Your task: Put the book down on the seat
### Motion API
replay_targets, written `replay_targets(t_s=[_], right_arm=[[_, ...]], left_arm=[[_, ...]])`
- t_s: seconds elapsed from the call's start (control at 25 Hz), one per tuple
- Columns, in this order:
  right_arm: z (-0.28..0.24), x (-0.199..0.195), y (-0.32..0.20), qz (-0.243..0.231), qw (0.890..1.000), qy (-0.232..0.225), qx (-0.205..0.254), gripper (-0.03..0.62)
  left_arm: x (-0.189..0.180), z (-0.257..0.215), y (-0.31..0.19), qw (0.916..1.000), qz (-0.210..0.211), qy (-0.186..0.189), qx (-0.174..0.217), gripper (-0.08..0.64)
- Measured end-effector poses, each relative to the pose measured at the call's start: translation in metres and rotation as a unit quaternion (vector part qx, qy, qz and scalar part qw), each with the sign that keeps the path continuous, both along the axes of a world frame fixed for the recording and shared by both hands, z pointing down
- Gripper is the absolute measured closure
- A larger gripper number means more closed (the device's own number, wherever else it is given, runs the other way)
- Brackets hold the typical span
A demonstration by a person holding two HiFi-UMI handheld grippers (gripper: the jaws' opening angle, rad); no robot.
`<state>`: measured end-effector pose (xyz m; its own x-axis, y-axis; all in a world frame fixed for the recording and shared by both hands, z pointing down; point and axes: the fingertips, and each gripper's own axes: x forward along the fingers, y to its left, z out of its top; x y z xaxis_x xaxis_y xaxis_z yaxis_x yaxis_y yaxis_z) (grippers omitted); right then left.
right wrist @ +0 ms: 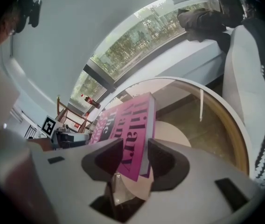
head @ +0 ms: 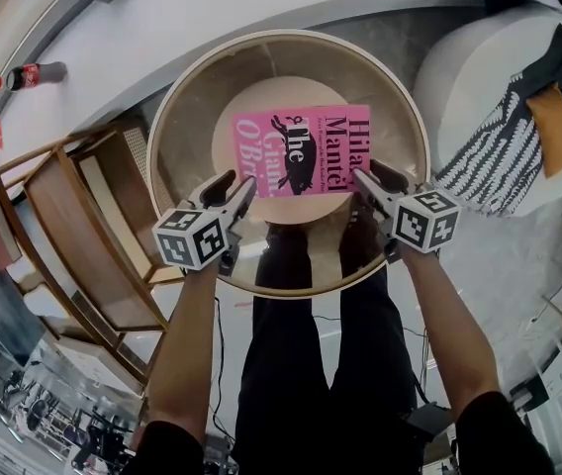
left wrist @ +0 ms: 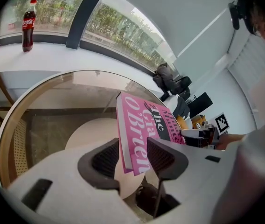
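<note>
Head view: left claw [head: 241, 188] and right claw [head: 363, 179] each clamp one book [head: 301, 151] over one seat [head: 273, 95].

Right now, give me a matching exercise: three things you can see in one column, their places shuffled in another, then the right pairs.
1 pink book
2 cola bottle
3 striped blanket

A on the white window ledge
B draped over the white pouf
C held over the round seat

Pairs: 1-C, 2-A, 3-B
</note>
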<state>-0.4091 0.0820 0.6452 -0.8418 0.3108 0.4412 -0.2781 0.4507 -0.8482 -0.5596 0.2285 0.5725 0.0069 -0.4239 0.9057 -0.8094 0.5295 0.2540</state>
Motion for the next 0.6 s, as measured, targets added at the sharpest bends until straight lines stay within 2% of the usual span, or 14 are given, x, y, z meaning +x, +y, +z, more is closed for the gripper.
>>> replay_targets(t_s=[0.4, 0.6], right_arm=[[0.003, -0.001, 0.001, 0.000, 1.000, 0.000, 0.004, 0.425], [0.004, -0.002, 0.001, 0.002, 1.000, 0.004, 0.010, 0.434]], left_arm=[[0.008, 0.012, -0.005, 0.9996, 0.000, 0.027, -0.008, 0.360], [0.009, 0.014, -0.005, 0.9996, 0.002, 0.026, -0.011, 0.360]])
